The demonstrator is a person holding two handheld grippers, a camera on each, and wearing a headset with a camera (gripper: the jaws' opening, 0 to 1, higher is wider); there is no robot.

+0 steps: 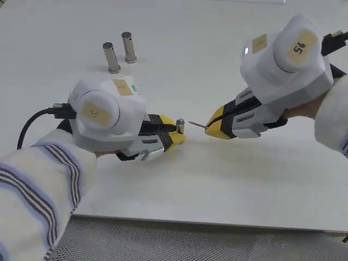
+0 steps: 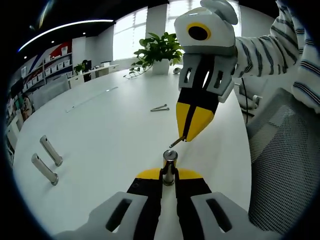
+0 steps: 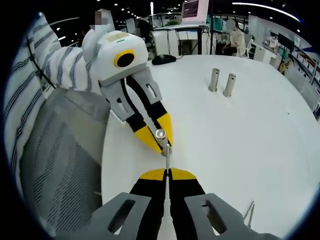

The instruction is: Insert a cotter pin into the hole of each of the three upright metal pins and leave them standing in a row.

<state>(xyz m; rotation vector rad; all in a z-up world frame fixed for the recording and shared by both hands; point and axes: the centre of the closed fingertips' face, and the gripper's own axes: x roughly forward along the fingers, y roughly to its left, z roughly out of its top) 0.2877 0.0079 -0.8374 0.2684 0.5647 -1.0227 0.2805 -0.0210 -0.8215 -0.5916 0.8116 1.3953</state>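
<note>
One upright metal pin sits clamped in the left tongs, while the right tongs pinch a cotter pin.

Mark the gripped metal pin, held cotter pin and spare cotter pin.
gripped metal pin (image 2: pixel 169 167): left gripper view, shaft.
held cotter pin (image 1: pixel 197 124): head view, mid-length.
spare cotter pin (image 2: pixel 160 107): left gripper view, middle.

A broad white tabletop takes up most of the head view, with grey mesh chair fabric along the bottom edge. Top centre of the left gripper view, a leafy green plant in a white pot stands at the table's far end, bright windows behind it, stocked shelves at upper left. A seated person shows at the right gripper view's upper right.
</note>
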